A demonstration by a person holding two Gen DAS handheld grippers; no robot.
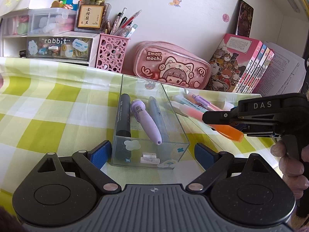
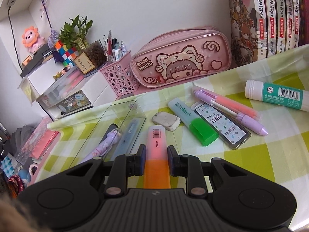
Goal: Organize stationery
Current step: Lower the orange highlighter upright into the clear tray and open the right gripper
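Your right tool (image 2: 156,159) is clamped on an orange highlighter (image 2: 156,154), held above the checked table (image 2: 270,164) just beside the clear plastic tray (image 1: 150,150). Your left tool (image 1: 152,153) stands spread wide, its blue pads (image 1: 101,151) on either side of the tray's near end; whether they touch it is unclear. Inside the tray lie a black marker (image 1: 123,114), a purple pen (image 1: 146,121) and a grey-blue pen (image 1: 157,116). On the table beyond wait an eraser (image 2: 166,120), a green highlighter (image 2: 193,121), a lead refill case (image 2: 222,125) and a glue stick (image 2: 278,94).
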